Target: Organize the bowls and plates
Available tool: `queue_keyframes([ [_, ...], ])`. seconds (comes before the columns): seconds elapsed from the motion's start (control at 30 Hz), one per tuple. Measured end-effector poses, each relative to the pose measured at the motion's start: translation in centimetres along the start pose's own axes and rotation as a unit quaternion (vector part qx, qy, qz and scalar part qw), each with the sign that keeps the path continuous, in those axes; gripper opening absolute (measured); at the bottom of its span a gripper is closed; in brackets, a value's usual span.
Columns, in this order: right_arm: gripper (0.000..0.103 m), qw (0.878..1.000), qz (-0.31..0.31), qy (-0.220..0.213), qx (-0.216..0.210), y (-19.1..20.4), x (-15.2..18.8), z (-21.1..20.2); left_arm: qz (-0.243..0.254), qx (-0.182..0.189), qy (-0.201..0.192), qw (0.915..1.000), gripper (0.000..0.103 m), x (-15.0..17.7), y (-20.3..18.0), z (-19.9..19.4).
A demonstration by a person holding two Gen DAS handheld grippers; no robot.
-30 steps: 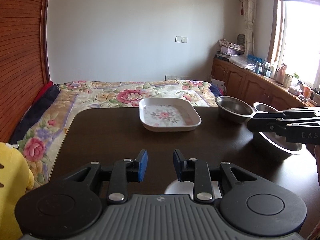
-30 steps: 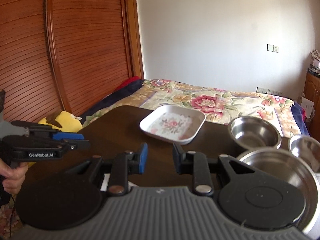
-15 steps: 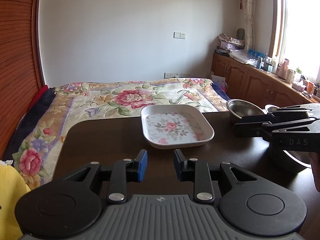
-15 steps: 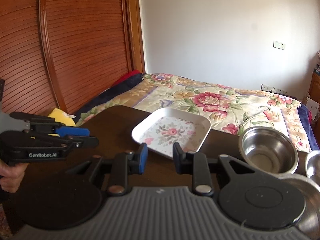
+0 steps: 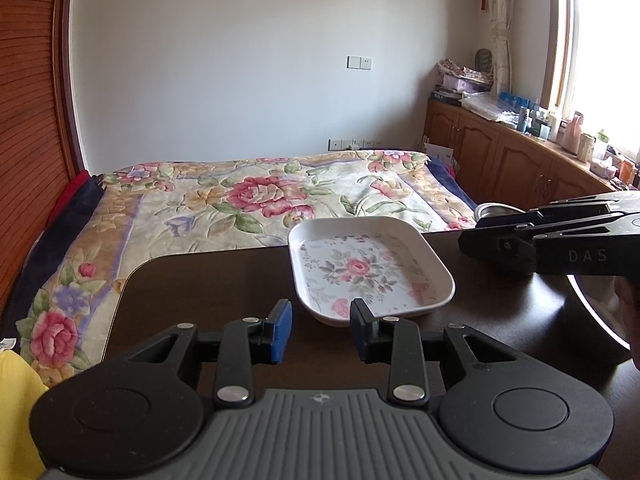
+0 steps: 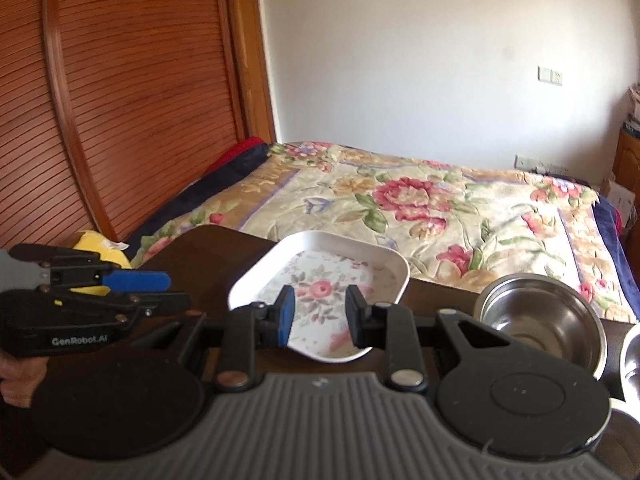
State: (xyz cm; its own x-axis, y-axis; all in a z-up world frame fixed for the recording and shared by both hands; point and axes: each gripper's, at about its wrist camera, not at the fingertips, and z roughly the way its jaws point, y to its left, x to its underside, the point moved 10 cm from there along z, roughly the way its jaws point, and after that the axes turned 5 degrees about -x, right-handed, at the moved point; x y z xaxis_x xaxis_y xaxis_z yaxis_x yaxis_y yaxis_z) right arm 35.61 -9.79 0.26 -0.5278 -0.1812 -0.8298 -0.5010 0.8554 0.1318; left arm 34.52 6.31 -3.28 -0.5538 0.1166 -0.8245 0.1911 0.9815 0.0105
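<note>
My left gripper (image 5: 320, 330) hangs low over the dark table (image 5: 208, 280) with its jaws parted and nothing between them, and my right gripper (image 6: 319, 318) is the same, spread and empty. Both have come forward over the last second: the floral square plate (image 5: 370, 268) that sat well ahead of my left fingertips now lies just beyond them, its near rim showing in the gap between the pads, and in the right wrist view the same plate (image 6: 320, 280) fills the space between my right fingers. From the left I see my right gripper's side profile (image 5: 556, 240) reaching in just beside the plate's right edge, and from the right I see my left one (image 6: 92, 304) held low near the plate's left side. Neither pad touches the plate as far as I can tell. To the right of the plate stands a small steel bowl (image 6: 540, 316), upright and empty, and past it the rims of two more steel bowls (image 6: 630, 356) show only in part at the frame edge. I judge that closing in on the plate means it is the first piece I mean to move, probably gripped by a rim; the bowls remain to be sorted.
</note>
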Motion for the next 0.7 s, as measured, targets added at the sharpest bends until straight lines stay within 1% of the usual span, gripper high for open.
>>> queue_keyframes([
  [0.03,0.029,1.000,0.007,0.004,0.000,-0.3,0.0,0.4,-0.001,-0.001,0.001,1.0000,0.037,-0.1,0.1,0.3],
  [0.13,0.029,1.000,0.018,0.010,0.005,-1.1,-0.1,1.1,-0.008,0.005,0.003,0.9999,0.045,-0.4,0.1,0.8],
  [0.17,0.030,1.000,0.019,0.012,0.009,-1.4,-0.2,1.4,-0.008,0.005,0.004,1.0000,0.046,-0.5,0.1,0.9],
  [0.23,0.034,1.000,0.019,0.015,0.016,-1.9,-0.3,1.7,-0.006,0.003,0.003,1.0000,0.048,-0.8,0.2,1.3],
  [0.3,0.043,0.999,0.018,0.017,0.024,-2.2,-0.4,2.1,-0.008,0.002,0.003,1.0000,0.052,-1.1,0.4,1.7],
  [0.37,0.046,0.999,0.014,0.020,0.030,-2.5,-0.4,2.5,-0.010,0.001,0.003,0.9999,0.058,-1.3,0.4,2.1],
  [0.5,0.052,0.999,0.009,0.034,0.039,-2.9,-0.3,3.5,-0.007,0.001,0.006,1.0000,0.059,-1.6,0.5,3.3],
  [0.6,0.052,0.997,0.008,0.047,0.052,-3.6,0.1,4.2,0.002,-0.001,0.014,0.9999,0.059,-1.5,0.4,4.5],
  [0.7,0.052,0.997,0.016,0.058,0.053,-4.1,0.3,4.7,0.005,0.000,0.022,0.9997,0.054,-1.5,0.4,5.5],
])
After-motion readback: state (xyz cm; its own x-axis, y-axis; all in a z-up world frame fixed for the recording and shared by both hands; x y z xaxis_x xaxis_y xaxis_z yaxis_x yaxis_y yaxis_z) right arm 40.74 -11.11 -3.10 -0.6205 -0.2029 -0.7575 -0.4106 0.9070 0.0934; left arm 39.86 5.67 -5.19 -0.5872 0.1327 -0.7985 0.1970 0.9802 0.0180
